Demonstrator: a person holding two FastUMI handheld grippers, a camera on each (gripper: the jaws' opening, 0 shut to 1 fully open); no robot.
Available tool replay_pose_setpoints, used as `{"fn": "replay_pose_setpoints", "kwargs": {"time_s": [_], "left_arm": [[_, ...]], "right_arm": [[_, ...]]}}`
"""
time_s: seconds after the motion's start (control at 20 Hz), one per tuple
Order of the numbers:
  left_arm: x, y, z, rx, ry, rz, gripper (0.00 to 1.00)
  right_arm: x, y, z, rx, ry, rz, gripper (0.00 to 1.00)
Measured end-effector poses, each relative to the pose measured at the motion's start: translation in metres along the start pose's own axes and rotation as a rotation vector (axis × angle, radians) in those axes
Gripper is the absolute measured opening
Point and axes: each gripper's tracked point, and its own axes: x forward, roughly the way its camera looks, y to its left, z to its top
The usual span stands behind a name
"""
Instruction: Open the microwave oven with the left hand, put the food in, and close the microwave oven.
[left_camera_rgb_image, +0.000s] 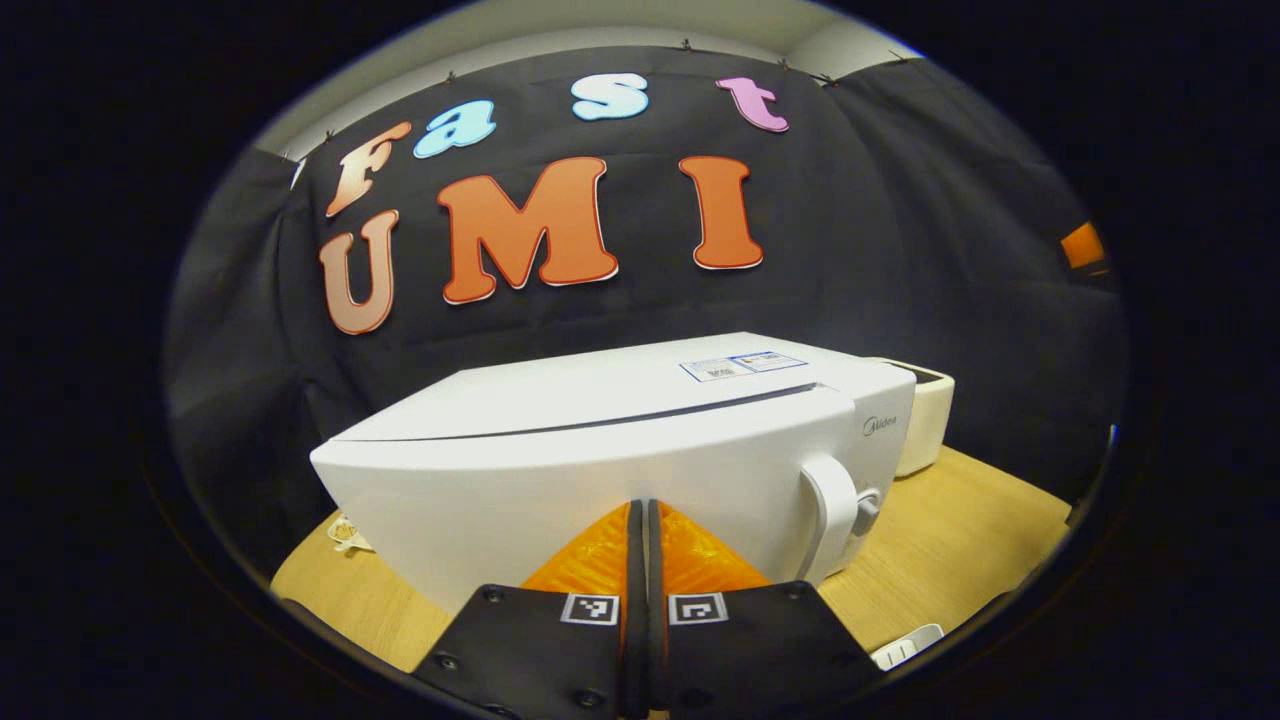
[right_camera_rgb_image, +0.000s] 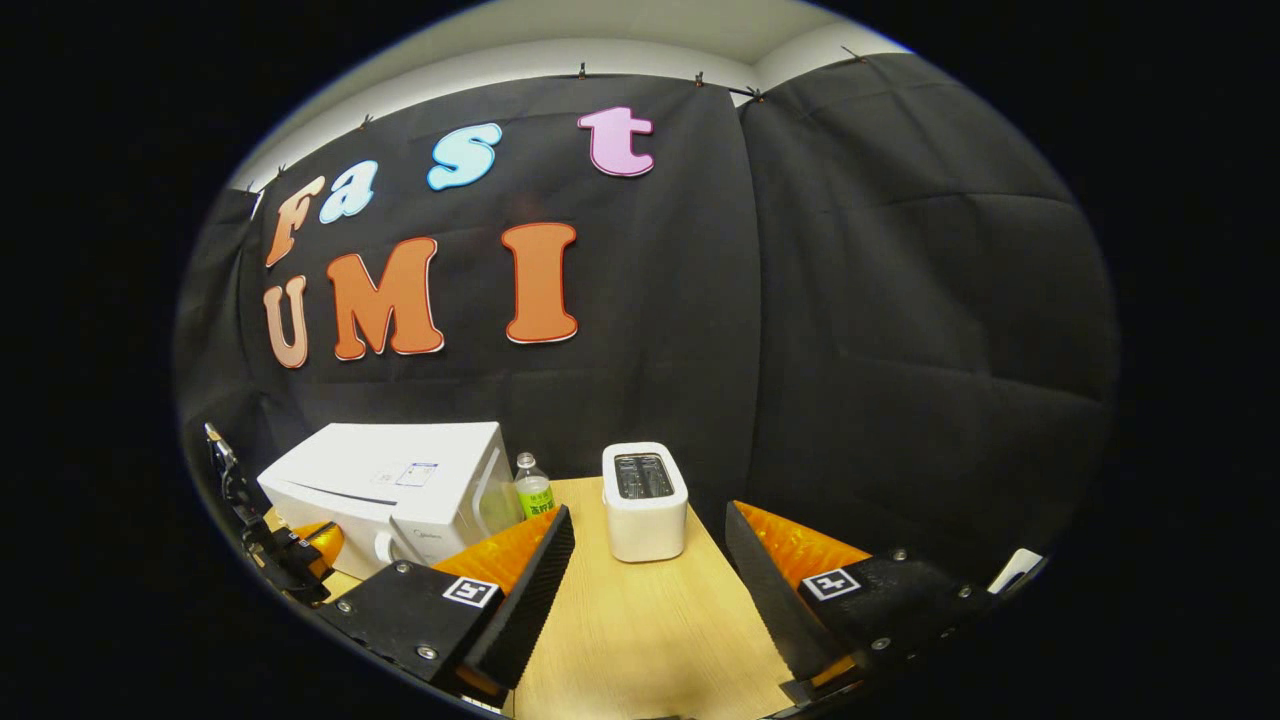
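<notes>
**Left gripper at the microwave door, not yet on the handle**

The microwave oven (left_camera_rgb_image: 620, 450) sits on the wooden table (left_camera_rgb_image: 950, 540), door closed. In the left gripper view, the left gripper (left_camera_rgb_image: 641, 510) is right up against the door's front face, its two fingers pressed together with nothing between them. The door handle (left_camera_rgb_image: 832, 515) stands to the right of the fingertips, so the gripper is near it but not around it.

In the right gripper view, the right gripper (right_camera_rgb_image: 650, 530) hangs over the near part of the table with its fingers spread wide and empty. Beyond it stands a white toaster (right_camera_rgb_image: 645, 500), and a bottle (right_camera_rgb_image: 533, 488) sits just right of the microwave. I cannot make out the food to be loaded; something small lies at the table's far left edge (left_camera_rgb_image: 345, 532), too unclear to name.

Risks, as I judge them: with the fingers closed, a move to the right would bump the handle rather than straddle it, possibly shoving the oven. A weak grip could slip off the handle on the pull. The swinging door may also sweep toward the bottle.
</notes>
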Motion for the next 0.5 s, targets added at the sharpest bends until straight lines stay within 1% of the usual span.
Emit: {"fn": "replay_pose_setpoints", "kwargs": {"time_s": [0.05,0.1,0.15,0.25,0.4,0.5], "left_arm": [[0.010,-0.002,0.003,-0.011,-0.007,-0.004,0.04],[0.006,-0.003,-0.008,-0.052,0.025,-0.002,0.04],[0.005,-0.005,-0.002,-0.076,0.005,-0.010,0.04],[0.005,-0.009,-0.009,-0.061,0.055,-0.043,0.04],[-0.008,-0.003,0.020,-0.082,0.045,-0.085,0.04],[-0.024,0.010,0.040,-0.113,0.042,-0.086,0.04]], "right_arm": [[0.000,-0.001,-0.002,0.000,0.006,0.000,0.95],[0.001,-0.003,-0.002,0.003,0.008,-0.001,0.95],[0.001,-0.002,-0.001,0.008,0.007,0.001,0.95],[0.000,0.002,0.000,0.019,0.007,0.013,0.95],[-0.003,0.011,0.007,0.029,-0.013,0.037,0.95],[-0.005,0.020,0.011,0.037,-0.021,0.057,0.95]]}}
